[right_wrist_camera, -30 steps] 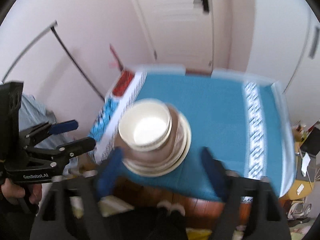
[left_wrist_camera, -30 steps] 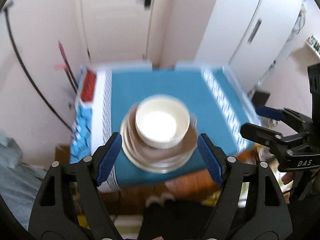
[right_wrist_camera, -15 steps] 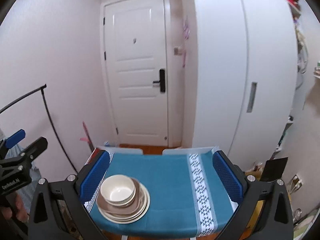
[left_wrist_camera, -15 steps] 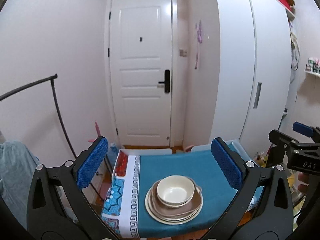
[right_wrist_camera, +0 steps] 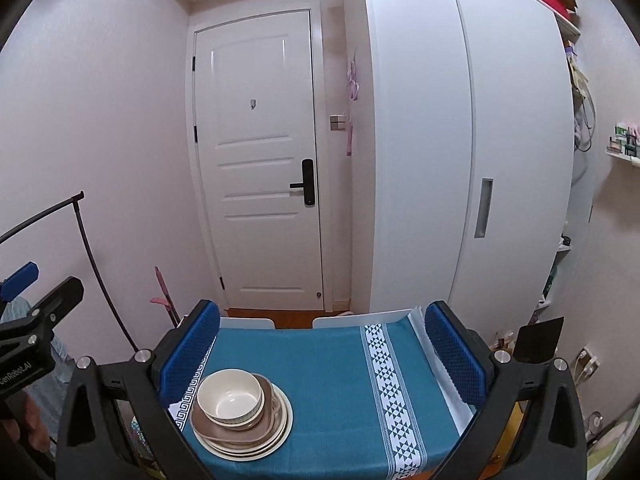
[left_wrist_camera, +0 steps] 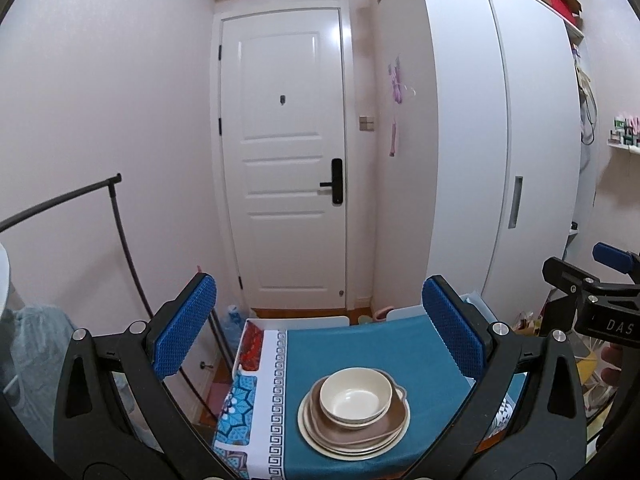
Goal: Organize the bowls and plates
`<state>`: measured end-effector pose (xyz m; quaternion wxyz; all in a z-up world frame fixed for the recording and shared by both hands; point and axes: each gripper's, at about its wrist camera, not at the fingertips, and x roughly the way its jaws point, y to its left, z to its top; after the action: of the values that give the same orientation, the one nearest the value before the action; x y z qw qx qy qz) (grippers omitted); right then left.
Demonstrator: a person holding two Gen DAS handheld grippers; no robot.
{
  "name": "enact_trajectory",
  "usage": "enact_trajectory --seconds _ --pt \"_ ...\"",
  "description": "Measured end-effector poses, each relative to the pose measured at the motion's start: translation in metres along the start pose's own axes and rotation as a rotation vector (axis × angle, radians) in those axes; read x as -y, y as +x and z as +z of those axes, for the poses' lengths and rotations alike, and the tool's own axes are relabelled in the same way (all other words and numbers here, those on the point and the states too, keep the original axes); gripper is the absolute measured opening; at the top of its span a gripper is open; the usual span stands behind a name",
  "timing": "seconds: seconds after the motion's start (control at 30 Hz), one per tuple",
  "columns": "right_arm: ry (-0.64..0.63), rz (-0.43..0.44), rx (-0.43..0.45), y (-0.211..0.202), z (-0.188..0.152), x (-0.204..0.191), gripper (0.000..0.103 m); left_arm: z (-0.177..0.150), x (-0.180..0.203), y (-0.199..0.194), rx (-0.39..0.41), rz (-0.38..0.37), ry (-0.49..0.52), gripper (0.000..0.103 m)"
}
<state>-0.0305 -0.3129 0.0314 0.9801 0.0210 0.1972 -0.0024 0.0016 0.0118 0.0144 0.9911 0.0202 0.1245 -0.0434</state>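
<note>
The cream bowl [left_wrist_camera: 356, 396] sits atop the stacked plates [left_wrist_camera: 354, 436] on the teal-clothed tabletop [left_wrist_camera: 360, 344], below and ahead of both grippers. It lies centred under the left gripper [left_wrist_camera: 320, 332] and off to the left of the right gripper [right_wrist_camera: 320, 344], so the left is better placed. Both sets of jaws have just been opening and stand wide, holding nothing. How many plates are stacked is hard to make out.

Table [right_wrist_camera: 332, 364] at lower centre, covered by teal cloth [right_wrist_camera: 320, 420]. Stack of plates [right_wrist_camera: 244, 428] on cloth, lower left; bowl [right_wrist_camera: 229, 398] on top.
</note>
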Motion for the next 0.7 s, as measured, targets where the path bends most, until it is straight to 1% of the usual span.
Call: enact_trajectory --seconds 0.7 --pt "-0.002 -0.015 0.003 0.0003 0.0044 -0.0025 0.102 0.0030 0.0057 -0.0059 0.019 0.020 0.007 0.103"
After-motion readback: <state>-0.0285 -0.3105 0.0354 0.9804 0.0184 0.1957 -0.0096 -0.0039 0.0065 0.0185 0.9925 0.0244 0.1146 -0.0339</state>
